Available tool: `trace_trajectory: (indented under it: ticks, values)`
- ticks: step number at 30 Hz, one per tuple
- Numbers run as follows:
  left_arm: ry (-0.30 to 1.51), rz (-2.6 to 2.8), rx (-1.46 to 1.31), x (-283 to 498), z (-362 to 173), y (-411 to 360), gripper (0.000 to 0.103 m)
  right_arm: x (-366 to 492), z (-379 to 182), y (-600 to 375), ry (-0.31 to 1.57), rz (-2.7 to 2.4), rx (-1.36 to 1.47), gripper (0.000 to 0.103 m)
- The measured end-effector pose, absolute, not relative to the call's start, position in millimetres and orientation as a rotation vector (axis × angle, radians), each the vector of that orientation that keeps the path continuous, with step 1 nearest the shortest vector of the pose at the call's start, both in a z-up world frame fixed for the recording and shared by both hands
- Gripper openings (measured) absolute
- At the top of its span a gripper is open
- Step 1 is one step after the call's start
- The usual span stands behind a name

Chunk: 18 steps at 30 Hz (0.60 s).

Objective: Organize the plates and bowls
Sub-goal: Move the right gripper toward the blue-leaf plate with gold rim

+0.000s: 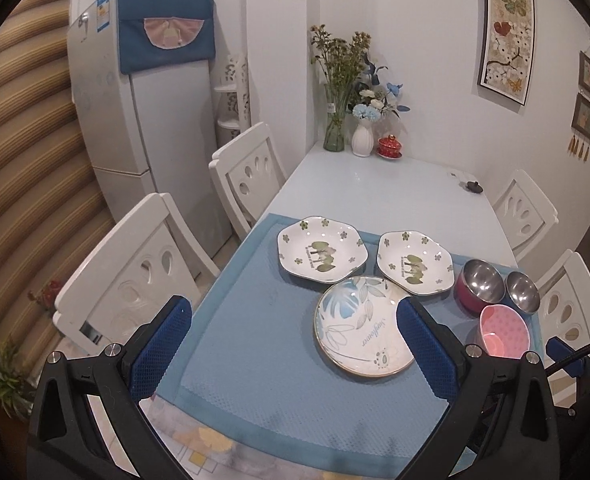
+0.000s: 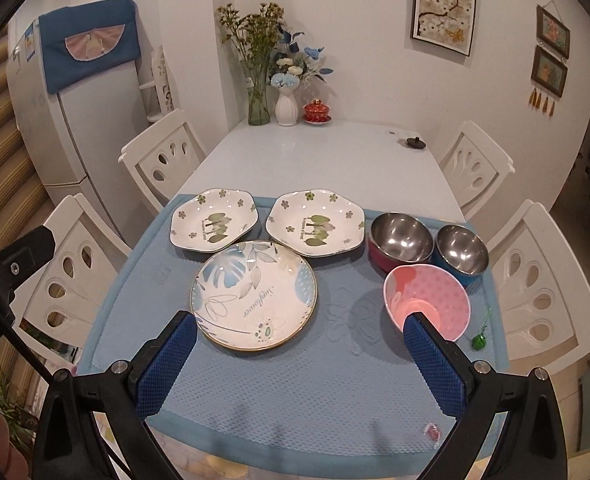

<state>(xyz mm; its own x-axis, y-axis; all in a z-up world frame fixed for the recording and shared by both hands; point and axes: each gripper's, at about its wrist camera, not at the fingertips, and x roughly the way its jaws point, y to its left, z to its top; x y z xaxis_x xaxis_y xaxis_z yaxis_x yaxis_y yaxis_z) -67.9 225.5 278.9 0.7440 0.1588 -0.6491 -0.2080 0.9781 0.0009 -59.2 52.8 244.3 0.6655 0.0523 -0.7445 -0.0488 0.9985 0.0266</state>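
Note:
On a blue mat (image 2: pixel 295 380) lie two white hexagonal plates with green tree prints, one on the left (image 2: pixel 213 220) and one on the right (image 2: pixel 315 227), and a round leaf-pattern plate (image 2: pixel 253 294) in front of them. To the right stand a red-sided steel bowl (image 2: pixel 401 240), a blue-sided steel bowl (image 2: pixel 462 250) and a pink bowl (image 2: pixel 427 300). My left gripper (image 1: pixel 295 320) is open above the mat, left of the round plate (image 1: pixel 359 324). My right gripper (image 2: pixel 301 334) is open and empty above the mat's near part.
White chairs (image 2: pixel 163 160) flank the white table (image 2: pixel 315 152) on both sides. Vases with flowers (image 2: pixel 287 108) and a red lidded cup (image 2: pixel 317 112) stand at the far end. A small green object (image 2: pixel 478 342) and a wrapped candy (image 2: pixel 431 432) lie on the mat's right.

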Motion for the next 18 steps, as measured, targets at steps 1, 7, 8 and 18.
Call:
trace_trajectory:
  ticks: [1,7,8,18]
  values:
    - [0.708,0.196,-0.076,-66.5,276.9,226.8,0.102,-57.8,243.2,54.2,0.843,0.055,0.006,0.103]
    - [0.748,0.17,-0.087,-51.7,263.9,239.5,0.102,-47.0,235.9,61.7,0.864,0.029,0.007,0.103]
    - [0.753,0.167,-0.09,-49.5,262.3,240.4,0.102,-45.0,234.1,61.9,0.868,0.023,0.01,0.103]
    - [0.823,0.129,-0.087,-18.4,236.8,259.6,0.102,-15.0,218.7,60.3,0.905,-0.057,0.047,0.103]
